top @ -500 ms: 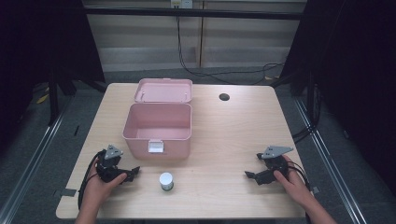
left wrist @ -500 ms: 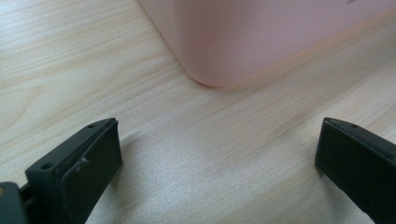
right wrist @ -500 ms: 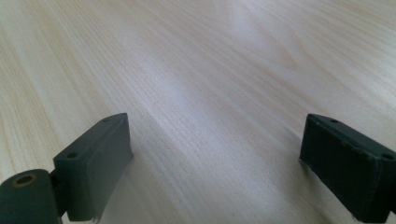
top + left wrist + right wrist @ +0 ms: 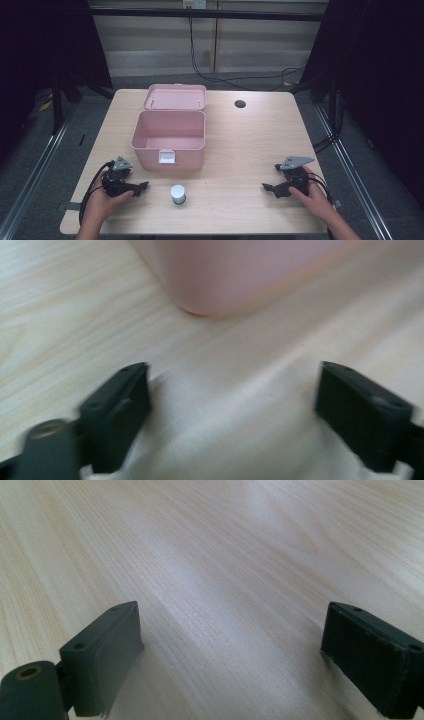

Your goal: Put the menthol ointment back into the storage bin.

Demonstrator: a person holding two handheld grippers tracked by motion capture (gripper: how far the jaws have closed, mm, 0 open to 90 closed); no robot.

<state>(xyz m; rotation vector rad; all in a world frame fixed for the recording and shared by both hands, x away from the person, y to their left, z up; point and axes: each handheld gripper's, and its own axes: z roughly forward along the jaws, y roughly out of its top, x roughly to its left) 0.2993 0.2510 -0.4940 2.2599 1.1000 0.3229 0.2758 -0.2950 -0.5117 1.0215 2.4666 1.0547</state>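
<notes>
The left hand-held gripper rests low on the tabletop at about seven o'clock, its jaws standing wide with nothing between them. They point toward the small white jar, which stands upright near the front edge at six o'clock, close to the jaws but not touching them. My reading is that the jar is the thing about to be picked up, and that the gripper is held level and open so it can slide around it.

The right hand-held gripper lies at about four o'clock, also wide and holding nothing, well apart from the jar; it looks parked out of the way. The pink box sits just behind the jar toward twelve o'clock, with its lid folded back flat. That leaves the inside open from above, probably so the jar can go straight in.

The high view gives the whole layout: both hands, jar, box and the dark hole in the tabletop at one o'clock. The left gripper view, somewhat blurred, adds a close look at a rounded lower corner of the box ahead of its jaws and bare wood between them. The right gripper view confirms bare wood grain between its own spread jaws.
</notes>
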